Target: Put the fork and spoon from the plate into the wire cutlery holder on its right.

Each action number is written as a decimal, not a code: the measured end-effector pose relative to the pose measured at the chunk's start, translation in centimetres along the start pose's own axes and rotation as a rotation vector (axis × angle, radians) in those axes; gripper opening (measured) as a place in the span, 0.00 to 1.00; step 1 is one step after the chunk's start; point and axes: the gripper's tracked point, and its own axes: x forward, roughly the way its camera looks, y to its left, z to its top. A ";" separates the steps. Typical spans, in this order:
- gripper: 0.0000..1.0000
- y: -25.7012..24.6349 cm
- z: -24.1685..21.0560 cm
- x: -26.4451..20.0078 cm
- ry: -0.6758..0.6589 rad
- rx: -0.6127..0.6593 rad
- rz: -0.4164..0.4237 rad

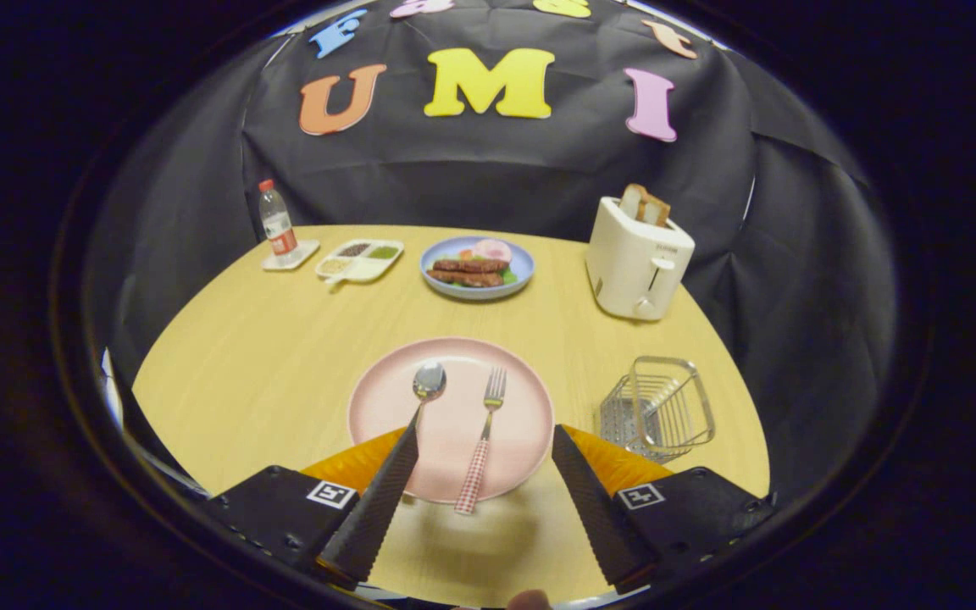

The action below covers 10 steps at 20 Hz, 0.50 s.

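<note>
A pink plate (386, 390) lies on the wooden table just ahead of my fingers. On it rest a spoon (429, 381), its handle hidden behind my left finger, and a fork (481, 440) with a red-and-white checked handle that sticks out over the plate's near rim. My gripper (483, 429) hovers open above the plate's near half, with the fork lying in the gap between the fingers. The empty wire cutlery holder (659, 409) stands to the right of the plate, beyond my right finger.
Beyond the plate are a blue plate of food (477, 267), a white divided dish (360, 259), and a water bottle (277, 222) on a coaster. A white toaster (636, 258) with bread stands behind the wire holder.
</note>
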 end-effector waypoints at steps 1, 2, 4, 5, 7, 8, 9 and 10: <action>0.96 0.0 -0.6 0.9 0.023 0.001 -0.005; 0.96 0.1 -1.0 1.8 0.044 0.004 -0.009; 0.87 0.0 -1.6 3.4 0.078 0.011 -0.018; 0.80 0.2 -1.8 3.9 0.092 0.016 -0.013; 0.65 0.4 -2.6 4.4 0.132 0.015 -0.009; 0.63 0.7 -2.9 4.7 0.147 0.019 -0.003; 0.62 0.8 -3.1 5.0 0.159 0.021 0.001; 0.62 0.8 -3.3 5.2 0.176 0.017 -0.008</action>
